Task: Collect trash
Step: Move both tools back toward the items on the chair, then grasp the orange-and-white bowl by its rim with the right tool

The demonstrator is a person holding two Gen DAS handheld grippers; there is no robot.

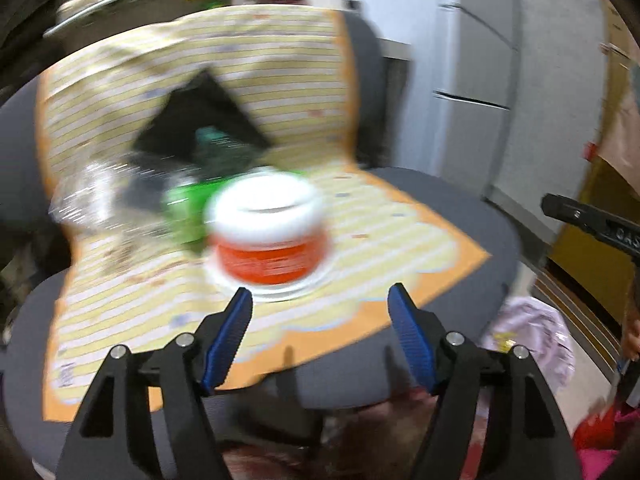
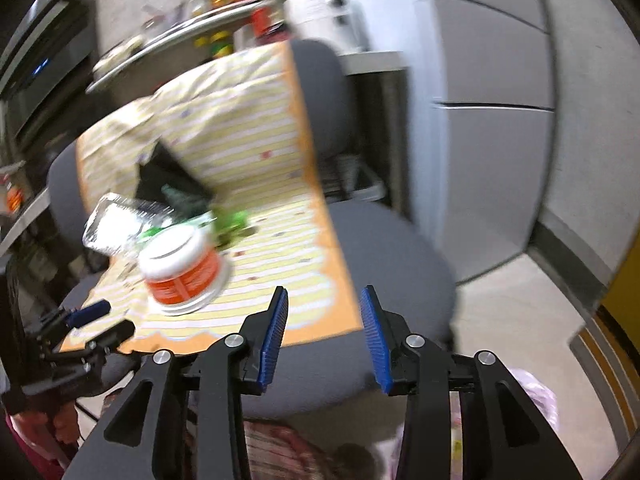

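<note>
A: Left tool [image 1: 320, 300]?
B: Jaws apart, empty. Tub [image 1: 270, 228] just ahead on the cloth [image 1: 380, 240], green wrapper [image 1: 184, 208] and clear tray [image 1: 88, 196] behind-left.
A: Right tool [image 2: 324, 300]?
B: Also apart, empty. Tub [image 2: 182, 268] ahead-left; chair [image 2: 392, 248] beneath.

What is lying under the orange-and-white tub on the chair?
The tub stands on a striped yellow sheet with an orange border, spread over the grey chair. Whatever lies directly beneath its base is covered.
</note>
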